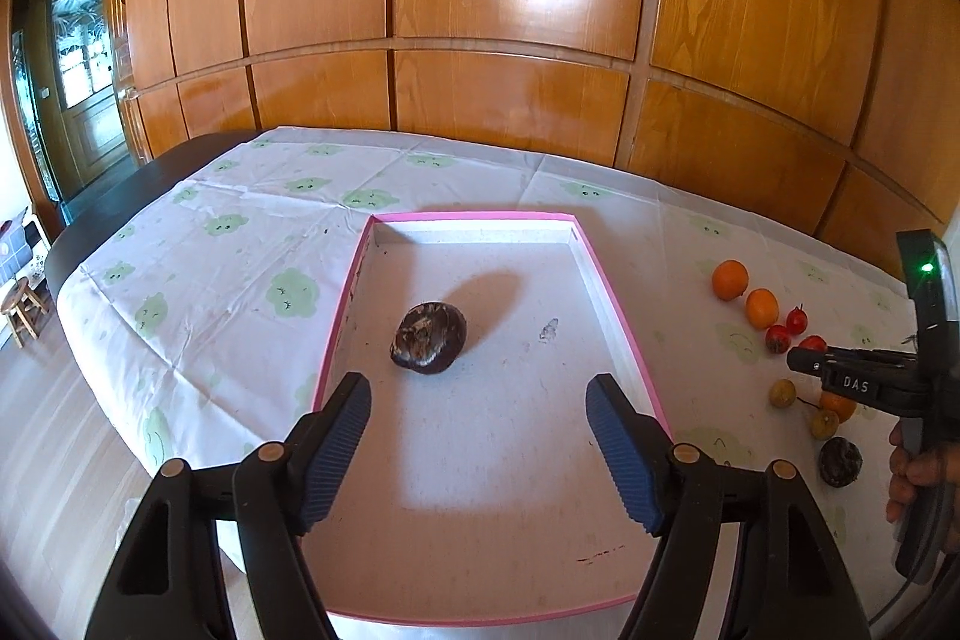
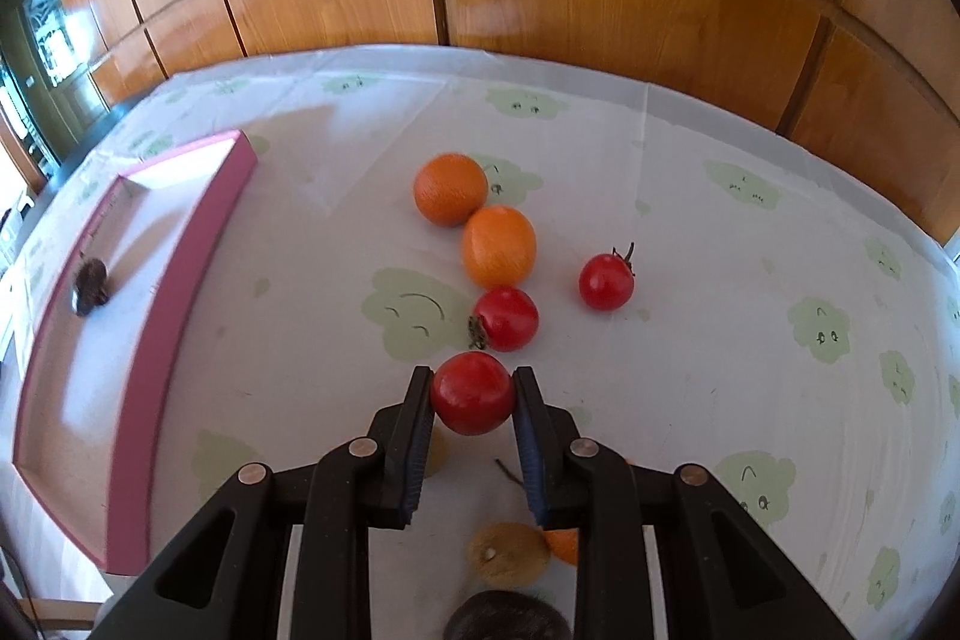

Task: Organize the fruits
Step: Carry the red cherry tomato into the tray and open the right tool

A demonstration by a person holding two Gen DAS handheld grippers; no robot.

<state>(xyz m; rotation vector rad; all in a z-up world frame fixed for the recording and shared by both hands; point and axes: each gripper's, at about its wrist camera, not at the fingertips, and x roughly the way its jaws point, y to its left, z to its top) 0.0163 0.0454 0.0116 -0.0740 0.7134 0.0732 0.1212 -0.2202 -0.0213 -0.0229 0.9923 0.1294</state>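
A dark wrinkled fruit [image 1: 428,345] lies alone in the pink-edged tray [image 1: 474,216]. My left gripper [image 1: 478,409] hangs over the tray's near half, open, with nothing between its blue pads. My right gripper [image 2: 473,388] is shut on a red tomato [image 2: 473,393], held just above the tablecloth. Beyond it lie another tomato [image 2: 507,318], a third tomato [image 2: 606,282] and two oranges [image 2: 498,246] [image 2: 450,189]. In the left wrist view the right gripper [image 1: 801,359] stands at the far right over the fruit group.
Under the right gripper lie yellowish-brown fruits [image 2: 509,550], an orange piece [image 2: 564,545] and a dark fruit [image 2: 507,617]. The tray [image 2: 174,274] sits to the left of the fruit. A wood-panelled wall [image 1: 510,10] backs the table. A hand [image 1: 918,472] holds the right tool.
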